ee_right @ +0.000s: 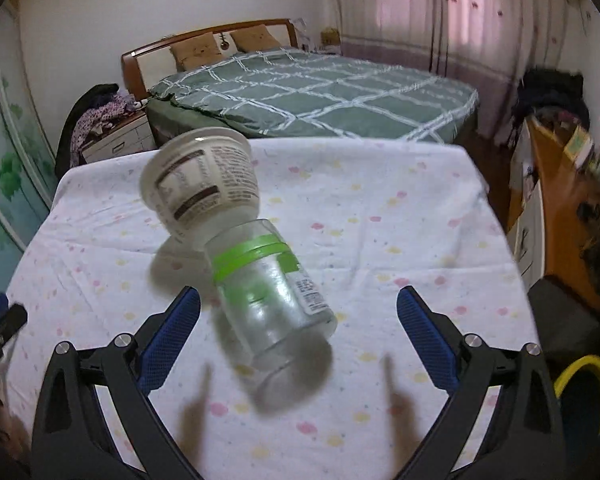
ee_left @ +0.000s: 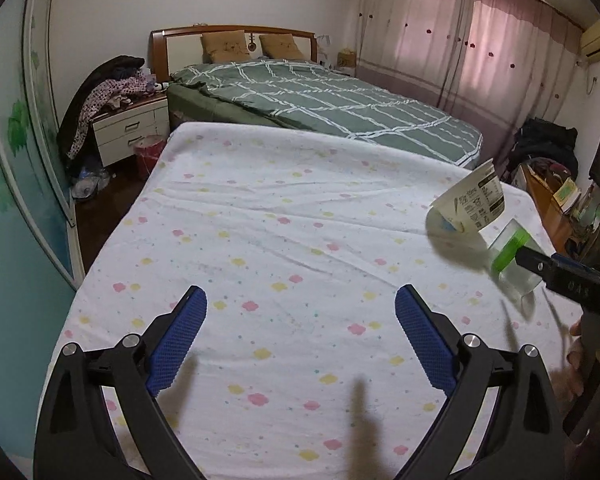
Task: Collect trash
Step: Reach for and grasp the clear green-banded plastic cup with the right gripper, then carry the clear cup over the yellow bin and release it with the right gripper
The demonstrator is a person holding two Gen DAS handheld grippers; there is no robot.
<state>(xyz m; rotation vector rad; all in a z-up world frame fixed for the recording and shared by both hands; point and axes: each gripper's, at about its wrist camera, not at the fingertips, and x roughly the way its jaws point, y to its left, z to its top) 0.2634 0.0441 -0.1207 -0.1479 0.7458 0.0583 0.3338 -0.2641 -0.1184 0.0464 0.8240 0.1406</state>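
Note:
A white paper cup (ee_right: pixel 202 182) with printed labels is stacked on a clear plastic cup (ee_right: pixel 276 312) with a green band. The pair is tilted and blurred, in the air between my right gripper's (ee_right: pixel 298 308) wide open fingers, touching neither pad. In the left wrist view the same cups (ee_left: pixel 470 208) hang at the right edge in front of the right gripper's black body (ee_left: pixel 572 284), above the flowered sheet (ee_left: pixel 284 248). My left gripper (ee_left: pixel 300 312) is open and empty over the sheet.
A green-quilted bed (ee_left: pixel 320 100) lies beyond the sheet-covered surface. A nightstand (ee_left: pixel 130 130) piled with clothes and a red bin (ee_left: pixel 150 152) stand at the left. A yellow-rimmed bin (ee_right: pixel 588 392) is at the lower right, with cluttered shelves (ee_right: pixel 556 184) behind it.

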